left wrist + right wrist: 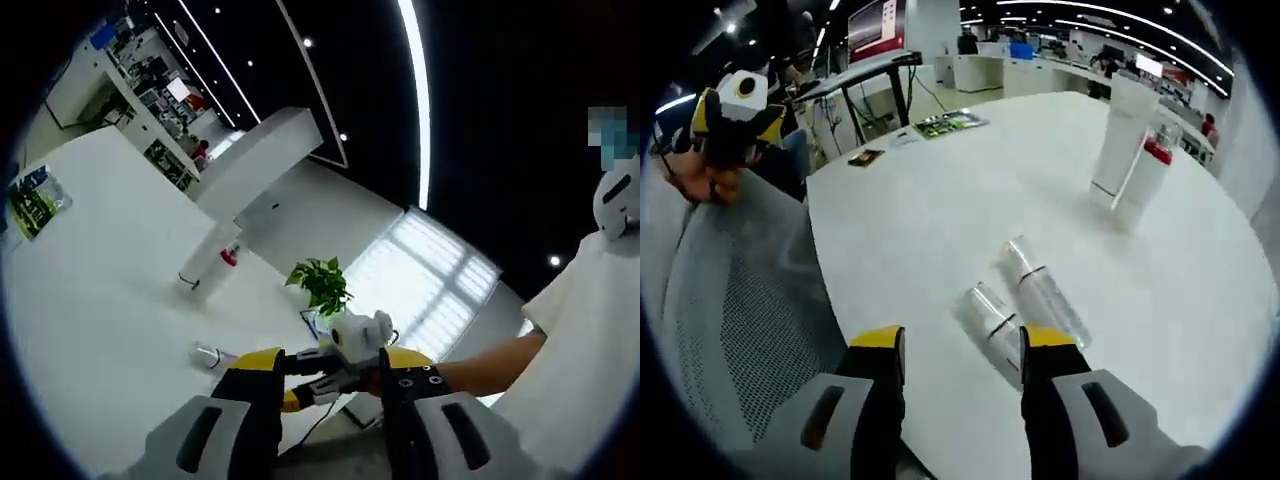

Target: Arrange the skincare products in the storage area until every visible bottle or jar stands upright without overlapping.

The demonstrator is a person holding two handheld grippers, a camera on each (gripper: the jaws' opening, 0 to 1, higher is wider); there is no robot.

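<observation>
Approach step: right hand-held gripper (962, 352), jaws apart, hovers near two clear plastic bottles (1025, 300) lying on the white table (940, 200); next, grasp one and stand it upright.

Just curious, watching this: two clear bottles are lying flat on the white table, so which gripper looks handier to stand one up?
Probably the right gripper: its open jaws hover just before the nearer lying bottle, while the left gripper is held high, farther off.

left gripper view tilted, right gripper view near, both over white table (940, 210)
</observation>
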